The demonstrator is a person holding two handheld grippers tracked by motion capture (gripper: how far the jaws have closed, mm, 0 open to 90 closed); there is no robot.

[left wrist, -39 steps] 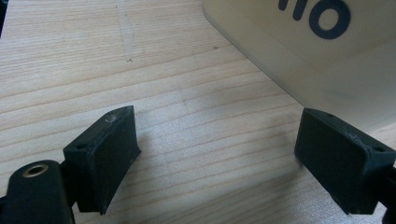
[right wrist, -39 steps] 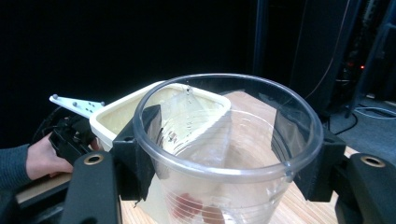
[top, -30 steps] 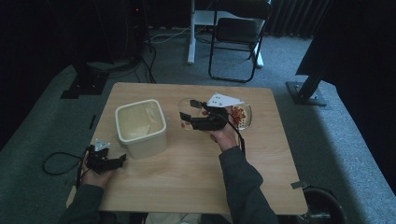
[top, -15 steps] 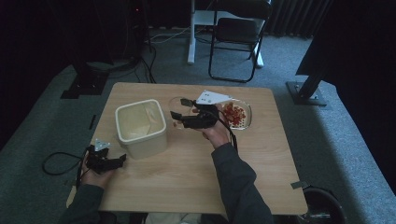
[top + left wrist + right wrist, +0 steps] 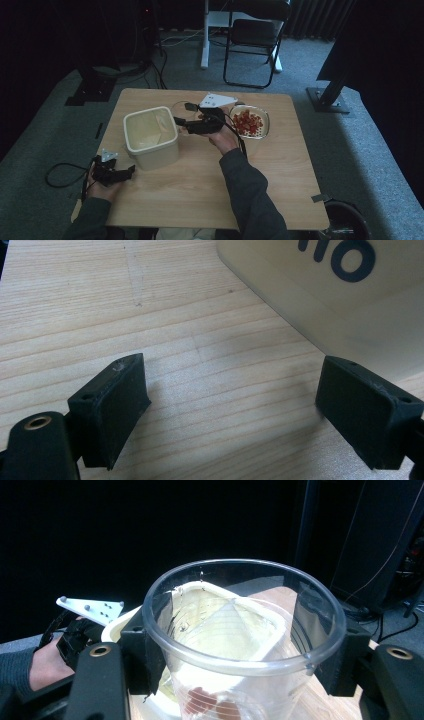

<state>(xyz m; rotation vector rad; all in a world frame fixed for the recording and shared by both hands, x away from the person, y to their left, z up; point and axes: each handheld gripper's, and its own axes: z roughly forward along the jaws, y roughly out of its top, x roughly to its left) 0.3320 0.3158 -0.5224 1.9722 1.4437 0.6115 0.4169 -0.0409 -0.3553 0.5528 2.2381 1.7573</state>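
One clear plastic cup (image 5: 243, 645) clamped in right tool (image 5: 243, 665)

Gripped on both sides by the black jaws, raised just beside the cream container (image 5: 150, 135), a few red pieces at its bottom. Left tool (image 5: 235, 410) spread wide and empty, low over the tabletop (image 5: 100, 305), near that container's wall.

Dim, dark surroundings; table (image 5: 200, 190) softly lit, slightly grainy, close views sharp

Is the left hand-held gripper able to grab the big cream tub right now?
Probably yes. The left hand-held gripper is open and empty on the table, and the cream tub sits just ahead of its fingertips with nothing between them.
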